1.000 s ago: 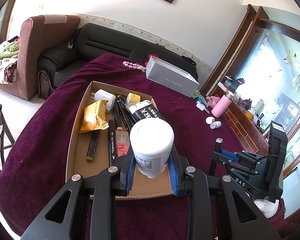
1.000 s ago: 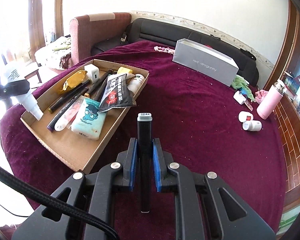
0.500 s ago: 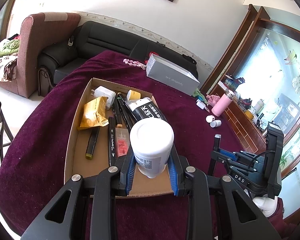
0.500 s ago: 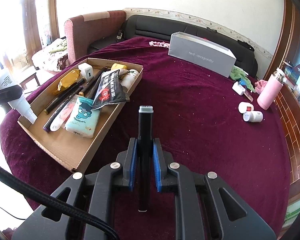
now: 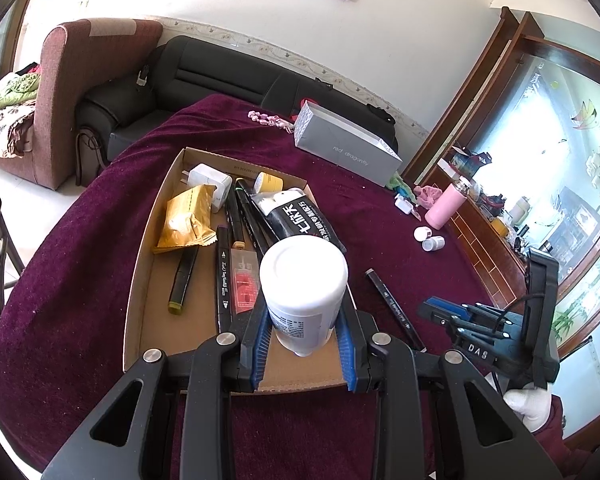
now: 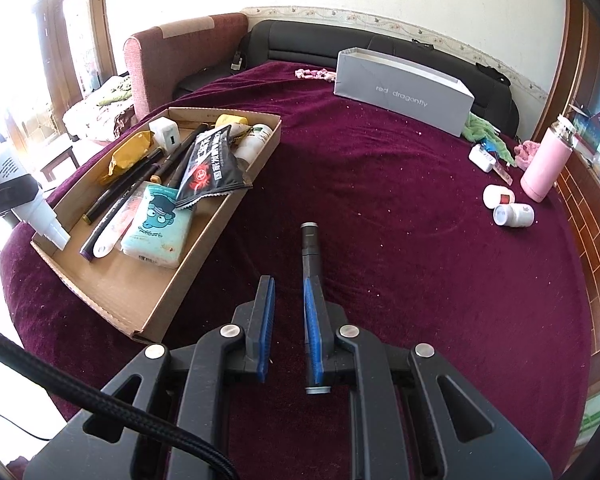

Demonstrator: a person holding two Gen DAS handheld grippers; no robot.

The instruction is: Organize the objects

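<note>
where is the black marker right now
In the right wrist view the black marker lies on the maroon cloth beside the cardboard tray, against the right gripper's open jaws.

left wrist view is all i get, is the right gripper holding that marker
Observer: No, the right gripper is open; the marker lies loose on the tablecloth beside one finger.
Operator: anything hidden behind my bottle
Observer: A teal tissue pack lies in the tray, partly under the black sachet.
Operator: where does the nozzle point
Observer: The white bottle is nozzle down over a tray corner.
</note>
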